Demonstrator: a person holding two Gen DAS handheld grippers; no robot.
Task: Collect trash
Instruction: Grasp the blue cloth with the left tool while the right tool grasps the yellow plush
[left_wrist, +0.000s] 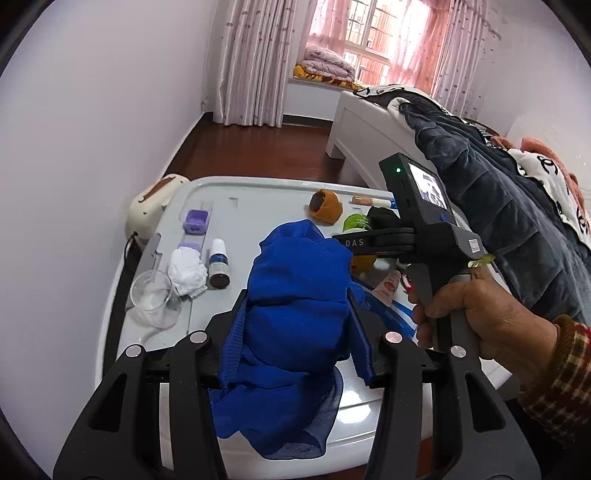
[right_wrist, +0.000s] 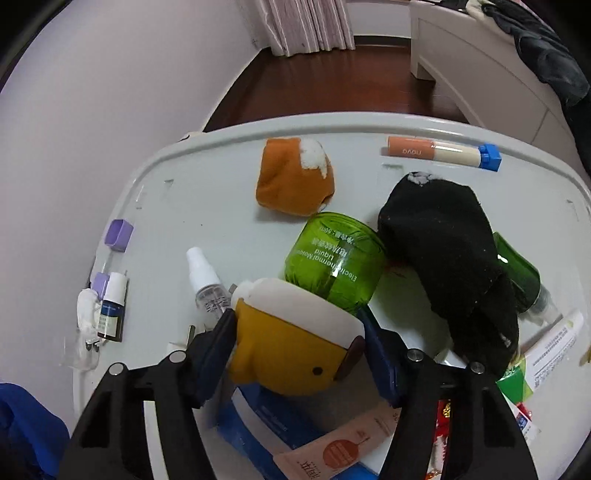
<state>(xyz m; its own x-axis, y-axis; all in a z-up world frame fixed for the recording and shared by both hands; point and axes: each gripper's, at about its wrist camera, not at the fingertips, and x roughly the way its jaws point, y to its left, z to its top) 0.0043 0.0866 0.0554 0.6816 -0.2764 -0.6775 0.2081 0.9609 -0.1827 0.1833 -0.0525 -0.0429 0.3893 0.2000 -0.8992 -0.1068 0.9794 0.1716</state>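
My left gripper (left_wrist: 295, 306) is shut on a bundled blue cloth (left_wrist: 295, 280), which hangs over the near edge of the white table (left_wrist: 258, 192). My right gripper (right_wrist: 299, 332) has its pads against both sides of a yellow and white plush sock (right_wrist: 291, 343) lying on the table. In the left wrist view a hand holds the right gripper (left_wrist: 351, 245), which points left behind the cloth. A crumpled white tissue (left_wrist: 188, 271) lies at the table's left, beside a small dark bottle (left_wrist: 219, 264).
On the table are an orange sock (right_wrist: 293, 181), a black sock (right_wrist: 447, 251), a green bottle (right_wrist: 332, 254), a clear spray bottle (right_wrist: 207, 284), a tube (right_wrist: 432, 150), a glass beaker (left_wrist: 155, 297) and sachets (right_wrist: 332, 450). A bed (left_wrist: 354, 129) stands behind.
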